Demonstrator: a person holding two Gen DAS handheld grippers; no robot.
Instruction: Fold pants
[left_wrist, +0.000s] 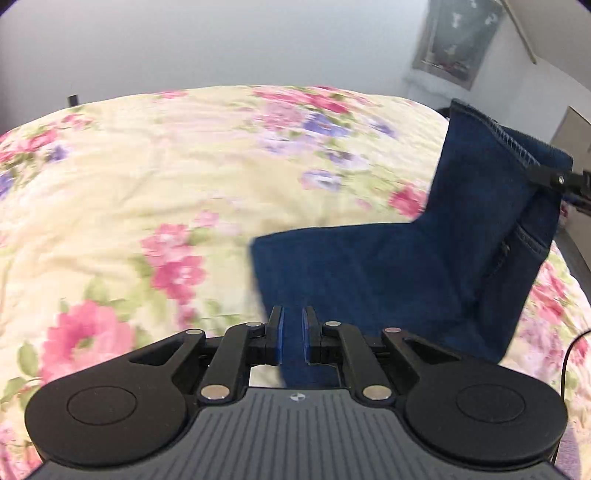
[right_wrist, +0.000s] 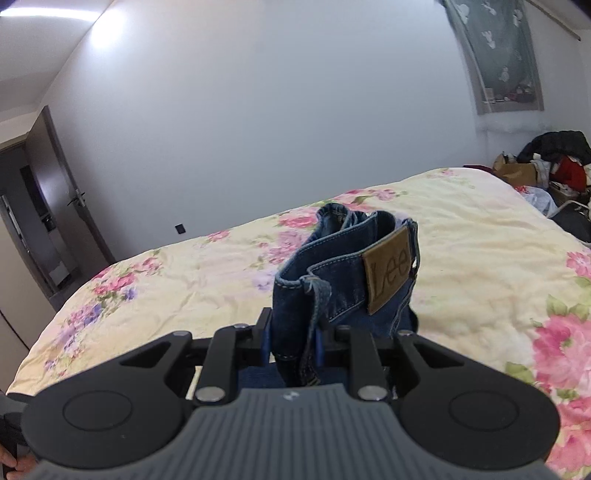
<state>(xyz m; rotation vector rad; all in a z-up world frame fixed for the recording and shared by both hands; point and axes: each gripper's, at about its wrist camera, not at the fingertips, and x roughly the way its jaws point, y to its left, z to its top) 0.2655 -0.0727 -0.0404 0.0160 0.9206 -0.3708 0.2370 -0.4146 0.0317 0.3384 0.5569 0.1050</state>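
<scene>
Two grippers, the left gripper (left_wrist: 292, 334) and the right gripper (right_wrist: 291, 341), are clamped on the jeans (left_wrist: 424, 266), held above the bed (left_wrist: 166, 166); slippage from thin denim bites is risked.

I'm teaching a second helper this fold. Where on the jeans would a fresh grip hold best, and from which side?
Probably the waistband, on the thick stitched part beside the leather patch, coming from the open top edge. It stands doubled and firm on the jeans, so the fingers get real bulk to bite, as the right gripper shows.
</scene>
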